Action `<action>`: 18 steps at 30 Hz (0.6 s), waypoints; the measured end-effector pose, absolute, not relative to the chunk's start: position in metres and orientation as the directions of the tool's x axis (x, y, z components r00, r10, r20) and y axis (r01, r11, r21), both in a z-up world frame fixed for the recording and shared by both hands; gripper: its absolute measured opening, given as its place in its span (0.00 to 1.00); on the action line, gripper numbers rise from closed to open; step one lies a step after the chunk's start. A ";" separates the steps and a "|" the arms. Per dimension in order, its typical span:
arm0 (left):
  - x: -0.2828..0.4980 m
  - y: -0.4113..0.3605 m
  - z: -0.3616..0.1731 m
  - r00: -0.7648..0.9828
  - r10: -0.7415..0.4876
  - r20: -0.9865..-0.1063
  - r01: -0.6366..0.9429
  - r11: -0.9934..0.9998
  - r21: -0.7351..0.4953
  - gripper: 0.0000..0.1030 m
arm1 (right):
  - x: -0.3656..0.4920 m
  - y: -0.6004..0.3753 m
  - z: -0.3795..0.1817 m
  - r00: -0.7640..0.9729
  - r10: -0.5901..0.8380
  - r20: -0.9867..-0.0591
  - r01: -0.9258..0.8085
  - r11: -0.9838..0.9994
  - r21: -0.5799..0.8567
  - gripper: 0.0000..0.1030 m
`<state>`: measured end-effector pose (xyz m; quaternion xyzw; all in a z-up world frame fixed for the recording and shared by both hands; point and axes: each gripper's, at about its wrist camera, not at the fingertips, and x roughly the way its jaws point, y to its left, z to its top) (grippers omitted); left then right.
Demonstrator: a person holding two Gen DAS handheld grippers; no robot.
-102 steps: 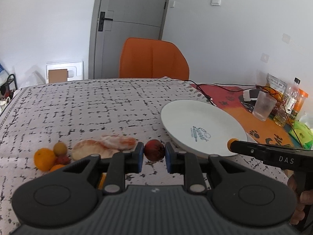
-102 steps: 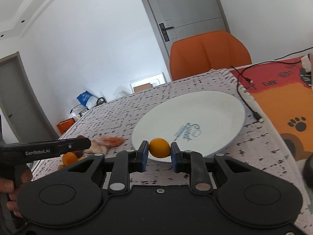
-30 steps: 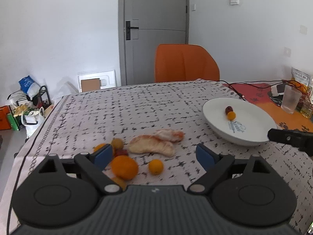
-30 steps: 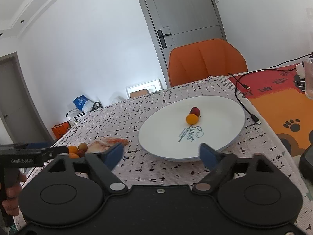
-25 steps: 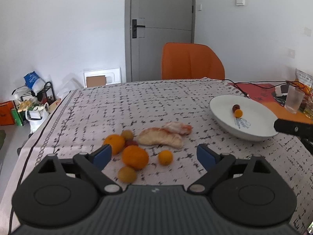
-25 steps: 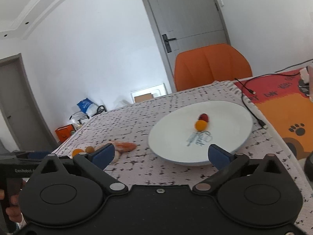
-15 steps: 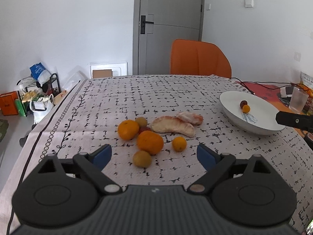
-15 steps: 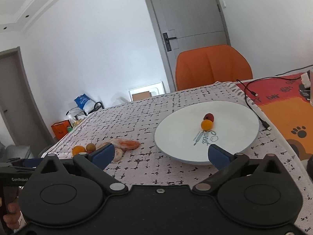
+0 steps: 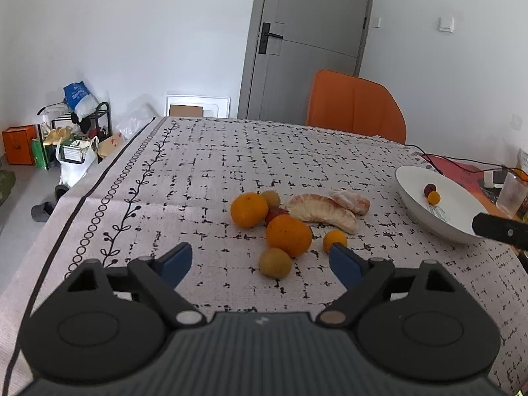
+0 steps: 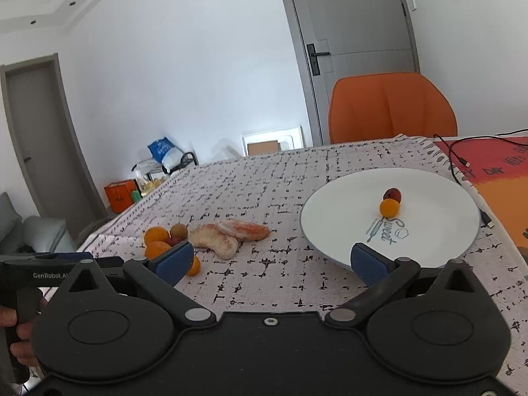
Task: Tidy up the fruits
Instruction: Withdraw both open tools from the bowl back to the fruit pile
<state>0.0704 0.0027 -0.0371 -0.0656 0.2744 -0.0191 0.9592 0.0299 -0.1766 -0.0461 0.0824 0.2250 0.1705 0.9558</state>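
Note:
A white plate (image 9: 462, 221) (image 10: 333, 214) at the table's right holds a small orange fruit (image 10: 389, 207) and a dark red fruit (image 10: 392, 194). A cluster of fruit lies mid-table: two oranges (image 9: 288, 235), a small orange fruit (image 9: 335, 240), a yellow-green fruit (image 9: 274, 262), a red fruit (image 9: 275, 213) and peeled pomelo segments (image 9: 321, 212) (image 10: 217, 239). My left gripper (image 9: 259, 262) is open and empty, just short of the cluster. My right gripper (image 10: 272, 259) is open and empty, between the cluster and the plate.
An orange chair (image 9: 356, 105) stands at the table's far side. A black cable (image 10: 462, 158) lies on an orange-red mat (image 10: 501, 181) right of the plate. A plastic cup (image 9: 511, 194) stands at the far right. Bags and a rack (image 9: 66, 132) sit on the floor left.
Both grippers let go of their fruits onto the plate and opened. Both have since pulled back and swung left, so the fruit cluster now lies before the left gripper.

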 end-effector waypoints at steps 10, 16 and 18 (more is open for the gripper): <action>0.082 0.002 -0.052 0.832 -0.098 -0.545 0.012 0.987 -0.158 0.69 | 0.040 -0.156 -0.054 0.798 0.423 -0.429 -0.349 0.905 0.243 0.84; 0.093 0.000 -0.060 0.820 -0.116 -0.561 0.023 0.985 -0.170 0.59 | 0.048 -0.148 -0.058 0.780 0.430 -0.454 -0.356 0.902 0.244 0.84; 0.096 0.000 -0.062 0.817 -0.122 -0.563 0.029 0.985 -0.171 0.55 | 0.050 -0.146 -0.060 0.777 0.431 -0.459 -0.356 0.902 0.245 0.84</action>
